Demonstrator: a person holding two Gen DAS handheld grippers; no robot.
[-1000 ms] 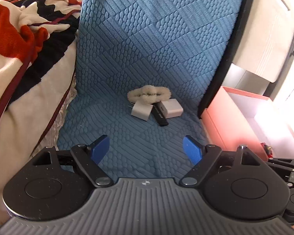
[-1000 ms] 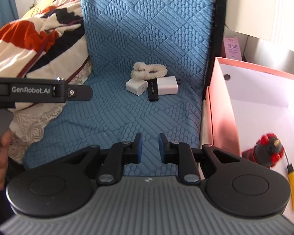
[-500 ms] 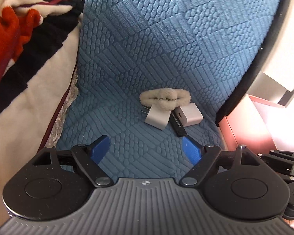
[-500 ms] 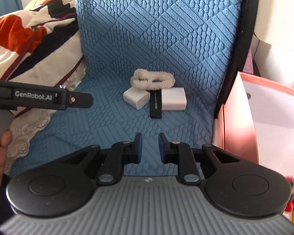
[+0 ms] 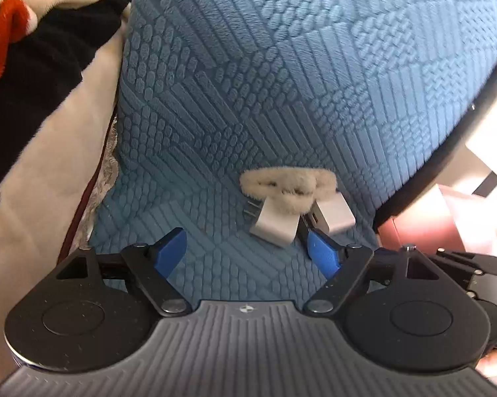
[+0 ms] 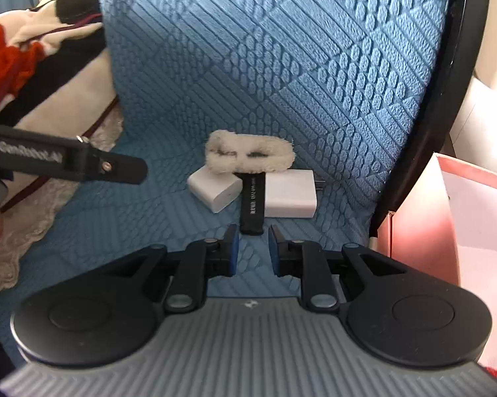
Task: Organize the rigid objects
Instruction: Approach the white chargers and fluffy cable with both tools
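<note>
Pink open-topped cardboard box [image 6: 423,218] is seen beside the right edge of the blue textured quilted seat cover [image 6: 281,66]; only a scrap of something red shows at its bottom corner, otherwise contents cannot be told.

Task items are clustered on the seat: fluffy cream fabric loop [image 6: 248,152] at the back, small white cube charger [image 6: 215,188] to the left, flat black stick with white lettering [image 6: 253,205] in the middle, larger white plug adapter [image 6: 291,193] to the right with prongs pointing right. All four are touching or just beside each other; the loop is draped over the tops of the chargers.

Left hand-held gripper [image 5: 248,256] is held low over the seat, jaws spread wide, nothing gripped; its right blue pad [image 5: 322,254] sits just beside the cube charger [image 5: 274,228].

Right hand-held gripper [image 6: 251,248] is nearly closed, a narrow gap left, nothing held; it is lined up with the near end of the black stick.

Striped red, black and cream blanket [image 5: 33,82] lies left of the seat.

Versus 0.5 s ago: both grippers have been brought closer to the cluster; jaw openings unchanged; the items have not moved.
</note>
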